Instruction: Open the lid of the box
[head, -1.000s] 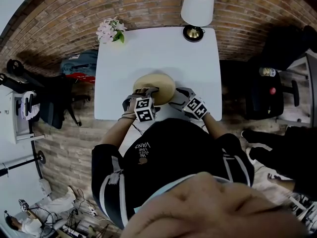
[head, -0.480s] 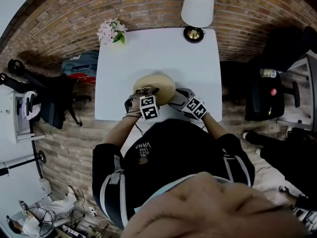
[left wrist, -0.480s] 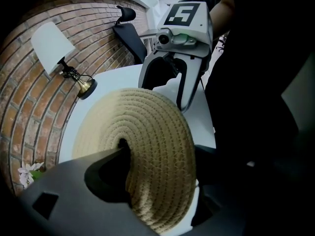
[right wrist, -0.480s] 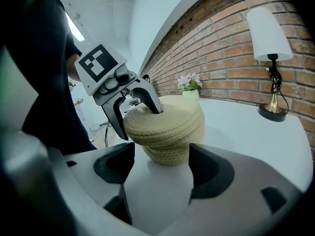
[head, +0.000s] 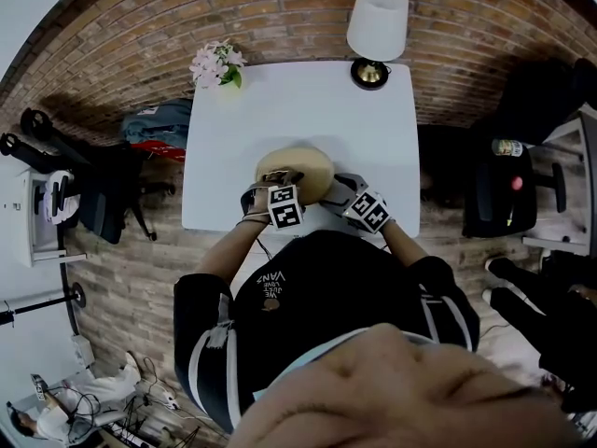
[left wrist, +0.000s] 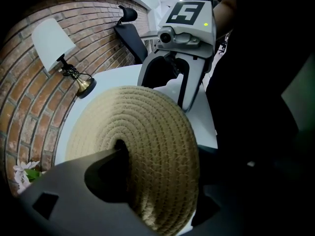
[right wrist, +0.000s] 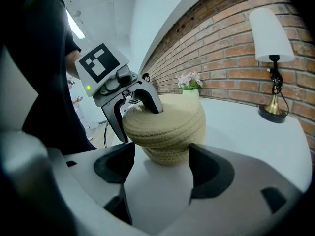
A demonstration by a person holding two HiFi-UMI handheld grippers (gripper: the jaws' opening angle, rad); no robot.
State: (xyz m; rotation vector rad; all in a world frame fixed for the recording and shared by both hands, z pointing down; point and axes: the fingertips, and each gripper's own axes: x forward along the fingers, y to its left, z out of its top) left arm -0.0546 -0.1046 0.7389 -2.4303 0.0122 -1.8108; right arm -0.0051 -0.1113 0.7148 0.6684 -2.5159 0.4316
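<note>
Table (head: 308, 101): the woven box stands close to the near edge, directly ahead of both sets of fingers. Beyond it the white top lies open as far as the brick wall, where flowers (head: 216, 63) stand at the far left corner and a lamp (head: 378, 21) at the far right. Left gripper (left wrist: 164, 175): narrowed onto the lid (left wrist: 147, 132). One finger (right wrist: 150, 102) lies across the lid's top near its centre, and the other runs down outside the rim. In the right gripper view the lid sits tilted and offset on the box base (right wrist: 172, 154), overhanging on the left gripper's side. Right gripper (right wrist: 161, 173): jaws spread wide with only bare table between them. The base stands just past the fingertips, and contact is not evident. Limits: the left gripper's outer fingertip is lost in shadow under the rim. The box interior is not visible. In the head view the person's body cuts off the table's near edge.
</note>
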